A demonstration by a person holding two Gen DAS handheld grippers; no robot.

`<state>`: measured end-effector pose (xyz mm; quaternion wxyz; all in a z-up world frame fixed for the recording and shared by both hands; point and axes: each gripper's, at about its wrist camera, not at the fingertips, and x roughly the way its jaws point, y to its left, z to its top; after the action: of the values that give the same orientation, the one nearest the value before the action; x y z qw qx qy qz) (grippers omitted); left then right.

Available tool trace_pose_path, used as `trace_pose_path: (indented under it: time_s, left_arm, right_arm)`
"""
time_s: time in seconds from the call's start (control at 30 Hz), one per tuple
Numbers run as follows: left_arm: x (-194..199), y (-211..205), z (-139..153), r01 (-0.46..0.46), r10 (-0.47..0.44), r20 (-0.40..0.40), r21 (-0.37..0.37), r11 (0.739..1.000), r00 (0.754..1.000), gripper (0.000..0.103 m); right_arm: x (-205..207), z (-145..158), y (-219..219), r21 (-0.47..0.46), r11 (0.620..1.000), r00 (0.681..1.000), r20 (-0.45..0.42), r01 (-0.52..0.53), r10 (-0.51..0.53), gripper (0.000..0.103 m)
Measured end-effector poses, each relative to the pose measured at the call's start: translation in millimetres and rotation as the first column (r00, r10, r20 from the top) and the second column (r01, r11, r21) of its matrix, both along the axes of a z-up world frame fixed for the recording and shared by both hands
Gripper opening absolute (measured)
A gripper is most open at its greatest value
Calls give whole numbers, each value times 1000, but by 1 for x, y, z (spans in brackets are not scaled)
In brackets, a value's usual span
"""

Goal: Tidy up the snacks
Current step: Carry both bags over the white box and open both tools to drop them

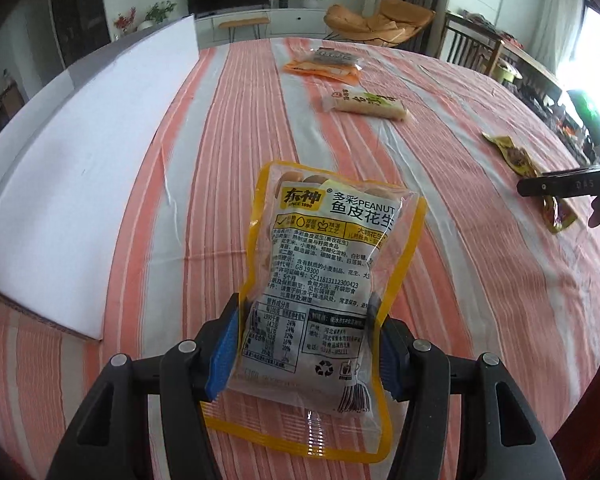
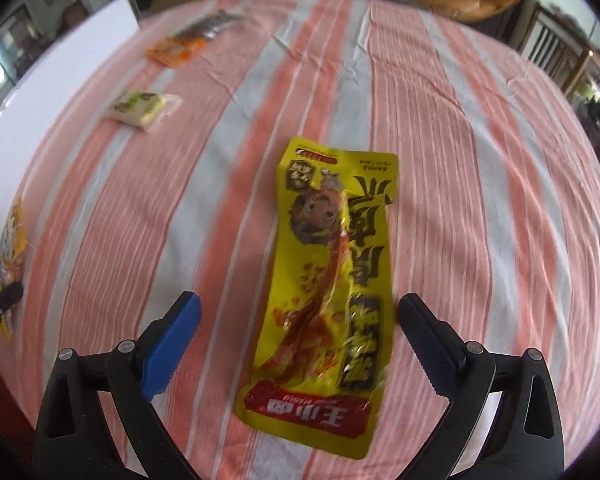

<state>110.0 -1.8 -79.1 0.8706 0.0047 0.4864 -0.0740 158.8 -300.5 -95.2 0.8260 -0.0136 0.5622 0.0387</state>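
On the striped bench (image 1: pixel 440 168), sorting looks barely begun: we clamp the peanut packet (image 1: pixel 320 276) in our left tongs (image 1: pixel 306 344), our right tongs (image 2: pixel 300 340) gape around the yellow snack pouch (image 2: pixel 332 280); two more packets wait beyond.

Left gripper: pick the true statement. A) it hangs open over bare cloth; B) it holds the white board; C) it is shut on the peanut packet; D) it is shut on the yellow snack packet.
C: the left gripper has its blue pads pressed against both sides of the peanut packet, while the yellow snack packet lies between the open right gripper's fingers.
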Motion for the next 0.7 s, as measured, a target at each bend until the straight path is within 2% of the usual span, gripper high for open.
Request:
trace_pose_path:
  time_s: [0.03, 0.07, 0.1, 0.17, 0.47, 0.7]
  left_arm:
    - [-3, 3, 1, -9, 9, -2, -11, 1000, 1000, 58]
    - [-6, 4, 2, -18, 18, 1, -16, 1000, 1000, 58]
    - [-7, 5, 4, -23, 23, 5, -15, 1000, 1000, 58]
    - [-9, 6, 7, -25, 25, 18, -8, 1000, 1000, 58]
    - [-11, 8, 15, -27, 26, 52, 22, 999, 998, 58]
    - [-16, 11, 31, -33, 33, 85, -5, 999, 996, 58]
  right_arm:
    - [4, 1, -3, 3, 1000, 1000, -6, 16, -16, 92]
    - [6, 3, -5, -18, 999, 999, -5, 36, -36, 79]
    - [7, 7, -4, -55, 998, 999, 12, 42, -42, 52]
    - [8, 14, -11, 18, 997, 997, 2, 74, -74, 44]
    - [-11, 41, -20, 126, 982, 986, 76, 138, -148, 42]
    - [-15, 66, -6, 231, 967, 982, 121, 111, -142, 42]
